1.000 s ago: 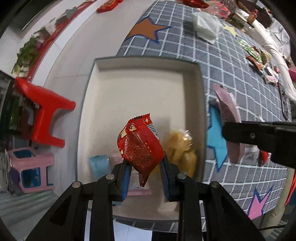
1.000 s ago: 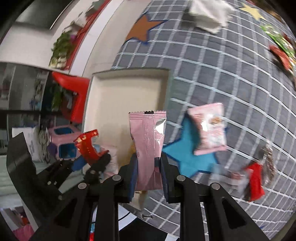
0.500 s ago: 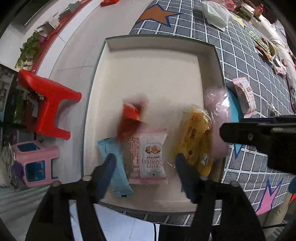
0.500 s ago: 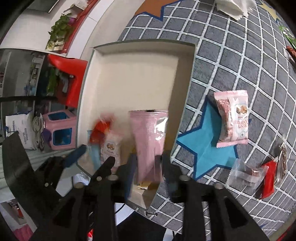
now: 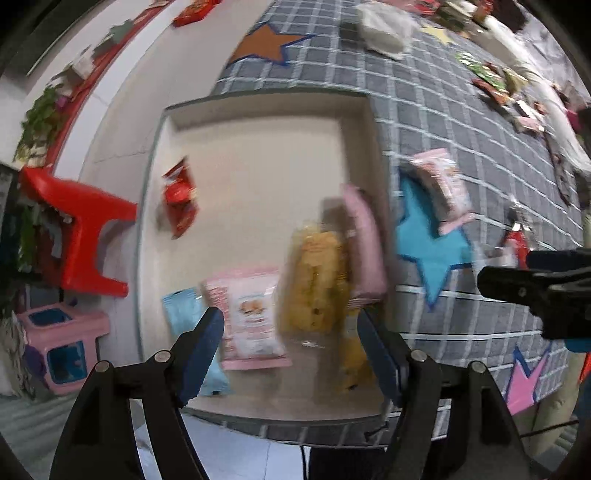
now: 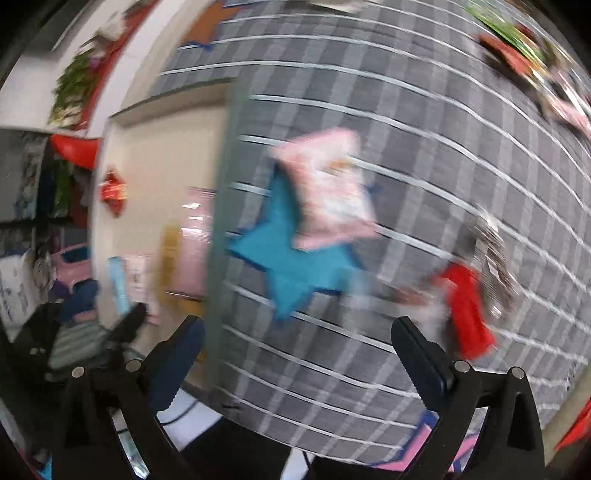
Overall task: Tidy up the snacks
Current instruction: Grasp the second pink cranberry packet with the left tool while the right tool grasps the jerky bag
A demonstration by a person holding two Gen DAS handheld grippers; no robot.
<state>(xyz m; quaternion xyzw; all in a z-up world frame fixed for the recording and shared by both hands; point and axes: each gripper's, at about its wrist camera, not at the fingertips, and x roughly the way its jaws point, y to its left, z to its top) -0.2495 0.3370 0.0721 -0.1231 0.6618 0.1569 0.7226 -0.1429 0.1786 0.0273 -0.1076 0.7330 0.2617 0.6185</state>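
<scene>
A cream tray (image 5: 258, 110) sits at the left end of the grey checked cloth. In it lie a red packet (image 5: 179, 201), a blue packet (image 5: 181, 314), a pink-white packet (image 5: 247, 317), a yellow packet (image 5: 314, 284) and a plain pink packet (image 5: 364, 240) by the right wall. My left gripper (image 5: 291, 350) is open and empty above the tray's near edge. My right gripper (image 6: 295, 354) is open and empty over the cloth right of the tray (image 6: 162, 155). A pink-white packet (image 6: 328, 192) lies on a blue star (image 6: 291, 266). A red packet (image 6: 467, 306) lies further right.
A red stool (image 5: 85, 229) and a pink stool (image 5: 62, 343) stand on the floor left of the table. More snack packets (image 5: 495, 81) and a white bag (image 5: 380, 26) lie at the far end of the cloth. The right gripper's body (image 5: 535, 288) shows at the right.
Both grippers opened. The red packet dropped from the left gripper into the tray, the plain pink packet from the right gripper by the tray's right wall. The right gripper swung right over the cloth.
</scene>
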